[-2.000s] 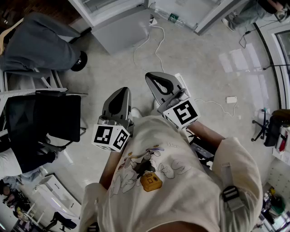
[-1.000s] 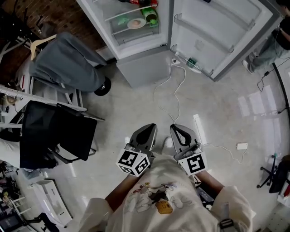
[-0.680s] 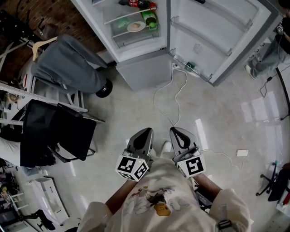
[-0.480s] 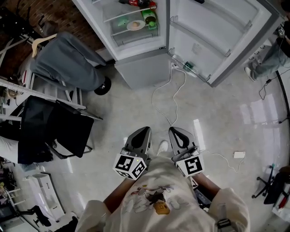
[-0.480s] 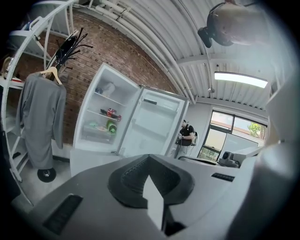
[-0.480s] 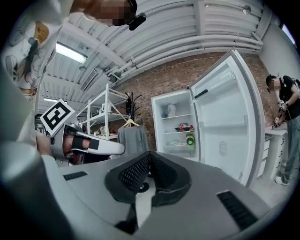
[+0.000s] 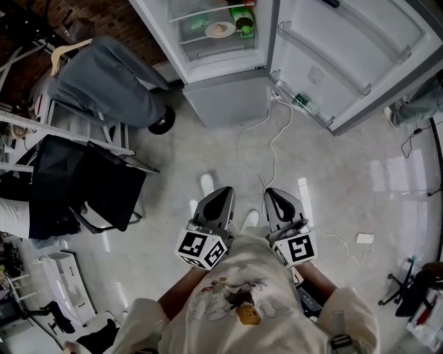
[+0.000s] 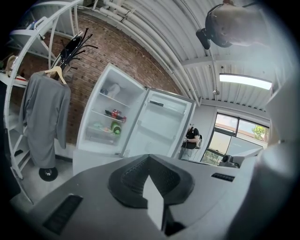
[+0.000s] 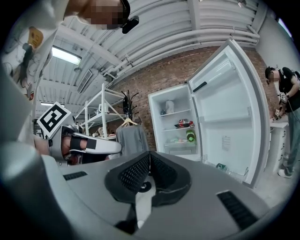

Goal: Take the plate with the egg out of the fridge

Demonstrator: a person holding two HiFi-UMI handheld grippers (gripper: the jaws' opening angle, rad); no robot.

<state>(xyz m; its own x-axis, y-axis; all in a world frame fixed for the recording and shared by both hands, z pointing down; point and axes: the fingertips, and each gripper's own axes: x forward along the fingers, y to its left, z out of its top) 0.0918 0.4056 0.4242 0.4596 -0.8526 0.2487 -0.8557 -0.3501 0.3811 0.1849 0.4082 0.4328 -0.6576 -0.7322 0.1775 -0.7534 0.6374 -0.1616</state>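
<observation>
The fridge (image 7: 221, 69) stands open at the top of the head view, its door (image 7: 346, 55) swung out to the right. A plate with an egg (image 7: 220, 29) rests on a lower shelf beside a green bottle (image 7: 242, 17). Both grippers are held close to my chest, far from the fridge. My left gripper (image 7: 220, 197) is shut with nothing in it, and so is my right gripper (image 7: 277, 198). In the left gripper view the fridge (image 8: 112, 122) is small and distant; in the right gripper view the fridge (image 9: 180, 126) shows with its shelves.
A grey garment (image 7: 104, 79) hangs on a rack left of the fridge. A black chair (image 7: 83, 187) stands at the left. White cables (image 7: 270, 138) run across the floor from the fridge toward a small white box (image 7: 365, 238). A person (image 9: 287, 117) stands at the far right.
The view has shifted so the fridge sits higher and slightly right in the frame. Both grippers stay shut and close to my body, barely moved.
</observation>
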